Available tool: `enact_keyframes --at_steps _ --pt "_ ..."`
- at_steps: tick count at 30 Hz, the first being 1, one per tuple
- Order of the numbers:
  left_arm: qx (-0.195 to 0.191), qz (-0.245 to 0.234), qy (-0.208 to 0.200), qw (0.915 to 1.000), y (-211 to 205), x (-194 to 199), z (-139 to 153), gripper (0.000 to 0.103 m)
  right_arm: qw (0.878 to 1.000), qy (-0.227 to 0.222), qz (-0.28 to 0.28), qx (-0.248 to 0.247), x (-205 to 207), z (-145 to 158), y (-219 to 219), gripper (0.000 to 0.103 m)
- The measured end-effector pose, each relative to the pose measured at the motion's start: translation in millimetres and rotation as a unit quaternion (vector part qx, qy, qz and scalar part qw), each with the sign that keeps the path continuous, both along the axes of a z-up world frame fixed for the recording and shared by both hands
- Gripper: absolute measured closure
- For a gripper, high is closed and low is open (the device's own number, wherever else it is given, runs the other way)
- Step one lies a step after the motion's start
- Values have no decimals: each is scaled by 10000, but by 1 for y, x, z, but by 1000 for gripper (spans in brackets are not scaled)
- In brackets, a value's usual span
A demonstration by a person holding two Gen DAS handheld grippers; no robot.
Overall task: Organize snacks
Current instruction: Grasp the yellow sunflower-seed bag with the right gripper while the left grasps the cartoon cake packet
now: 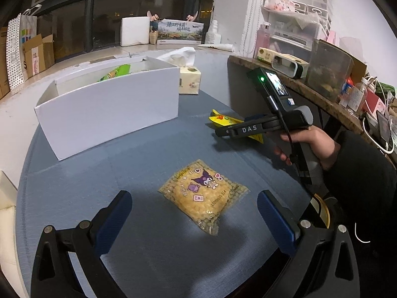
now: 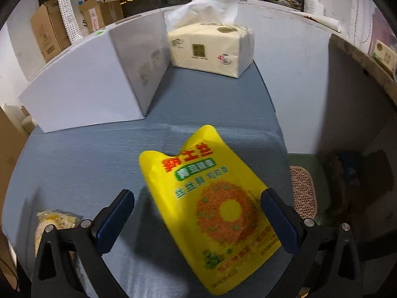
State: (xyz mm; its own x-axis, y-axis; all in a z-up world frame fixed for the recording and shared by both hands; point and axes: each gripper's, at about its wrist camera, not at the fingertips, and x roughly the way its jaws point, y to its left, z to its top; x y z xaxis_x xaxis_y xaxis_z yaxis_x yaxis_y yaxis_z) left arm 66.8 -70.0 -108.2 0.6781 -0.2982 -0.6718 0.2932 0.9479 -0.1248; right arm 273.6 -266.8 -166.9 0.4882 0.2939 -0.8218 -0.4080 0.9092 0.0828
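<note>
A clear bag of pale yellow snacks with a purple cartoon print (image 1: 203, 196) lies flat on the blue-grey table mat (image 1: 139, 154). My left gripper (image 1: 196, 212) hovers open just in front of it, one finger on each side. In the right wrist view, a yellow snack bag with red and green lettering (image 2: 211, 206) lies between the wide-open fingers of my right gripper (image 2: 197, 213), its far end curled up. From the left wrist, the right gripper (image 1: 223, 131) sits low over that yellow bag (image 1: 232, 121). A white open box (image 1: 106, 109) at the back left holds a green packet (image 1: 116, 72).
A tissue pack (image 2: 211, 47) stands behind the white box (image 2: 94, 79). A hand and dark sleeve (image 1: 320, 146) hold the right gripper. A cluttered wooden shelf (image 1: 310, 92) runs along the right. The clear bag (image 2: 57, 221) shows at the right view's lower left.
</note>
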Motion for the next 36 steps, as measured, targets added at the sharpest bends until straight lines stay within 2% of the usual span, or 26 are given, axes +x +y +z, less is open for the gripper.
enact_keyframes --at_steps 3,4,5,7,11,14,17,21,28,33,36 --pt "-12 -54 61 10000 -3 3 -3 0 9995 -56 22 -309 0 -2 3 1" --pt "3 -70 72 9999 -4 4 -4 0 9994 -98 -22 -345 0 -1 3 12" --pt "20 -86 82 9999 -5 4 -6 0 9989 -197 -80 -413 -2 2 2 30" --pt "53 -101 143 9998 -7 6 -10 0 9996 -211 3 -183 -6 7 0 46" --pt "116 -159 219 9996 -12 9 -15 0 9994 -243 102 -207 -14 9 4 54" --pt "185 -224 222 9993 -16 11 -15 0 9996 -224 3 154 -21 17 -2 62" --pt "186 -280 307 9990 -18 15 -20 0 9979 -272 54 588 -35 31 -6 75" --pt "120 -367 467 9982 -22 28 -27 0 9965 -361 277 707 -56 43 0 78" --pt "16 -653 836 9944 -35 58 -45 0 9885 -571 462 1323 -94 73 -7 80" --pt "110 -619 919 9938 -40 72 -56 0 9849 -811 502 1447 -116 95 -12 80" --pt "363 -631 872 9935 -45 77 -60 0 9838 -824 478 1517 -121 100 -15 80"
